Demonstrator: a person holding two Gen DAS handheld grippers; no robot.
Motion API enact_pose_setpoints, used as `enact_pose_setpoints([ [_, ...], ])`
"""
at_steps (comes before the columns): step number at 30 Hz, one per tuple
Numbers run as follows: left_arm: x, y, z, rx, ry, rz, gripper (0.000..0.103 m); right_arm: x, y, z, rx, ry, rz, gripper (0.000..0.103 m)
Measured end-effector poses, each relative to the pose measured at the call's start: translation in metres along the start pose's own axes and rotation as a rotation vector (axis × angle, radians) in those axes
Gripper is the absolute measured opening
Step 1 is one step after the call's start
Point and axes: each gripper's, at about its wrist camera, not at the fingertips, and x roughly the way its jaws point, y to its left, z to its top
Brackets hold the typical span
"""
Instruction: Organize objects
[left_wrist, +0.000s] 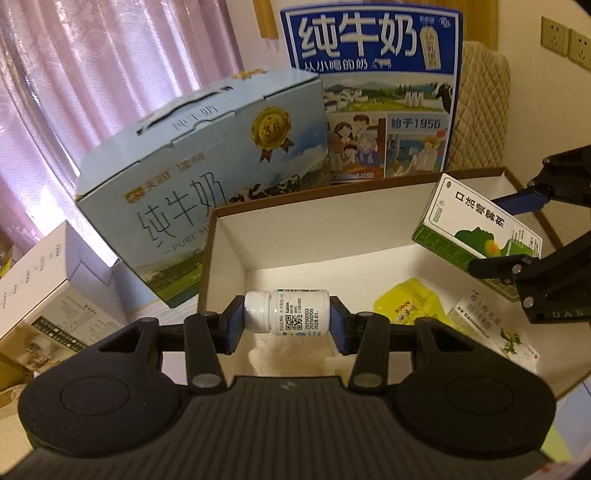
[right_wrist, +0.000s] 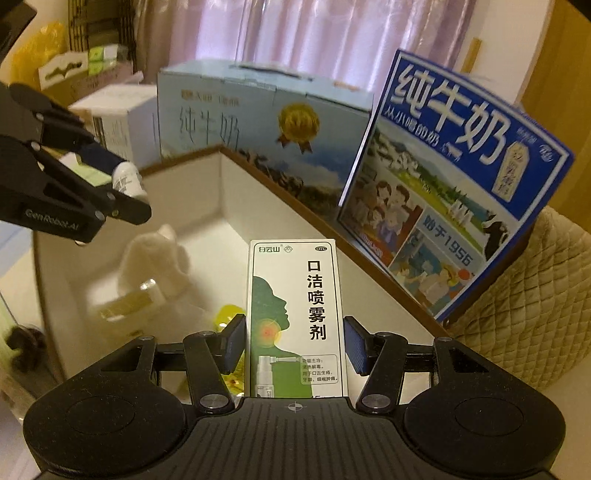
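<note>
Over the open white box (left_wrist: 236, 251), we are gripping a small white bottle (left_wrist: 286, 312) sideways in the left tongs (left_wrist: 286, 321) and clamping a green-and-white spray carton (right_wrist: 297, 317) in the right tongs (right_wrist: 295, 339); the bottle, pinched end to end, could slip and roll, or the two tongs could collide. Milk cartons (left_wrist: 207, 177) are crowding the rim, pink curtains (left_wrist: 92, 74) hanging behind
</note>
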Motion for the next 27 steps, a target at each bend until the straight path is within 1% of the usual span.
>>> enact_pose_setpoints([
  [8,0.027,-0.005,0.006,0.016,0.031,-0.004,0.042,0.024,-0.01,-0.001,0.001,0.028,-0.001,0.052],
  [12,0.037,-0.006,0.01,0.024,0.041,-0.003,0.042,0.033,-0.014,-0.002,-0.004,0.031,-0.023,0.052],
  [17,0.045,-0.006,0.012,0.03,0.049,-0.002,0.042,0.041,-0.016,-0.006,-0.017,0.034,-0.023,0.052],
  [20,0.048,-0.007,0.013,0.03,0.053,-0.004,0.042,0.041,-0.012,-0.006,-0.036,0.012,-0.067,0.052],
  [22,0.05,-0.007,0.013,0.028,0.057,-0.006,0.042,0.041,-0.012,-0.005,-0.027,0.014,-0.107,0.053],
  [27,0.052,-0.008,0.011,0.032,0.061,-0.009,0.042,0.036,-0.017,-0.006,0.048,0.016,-0.05,0.054],
])
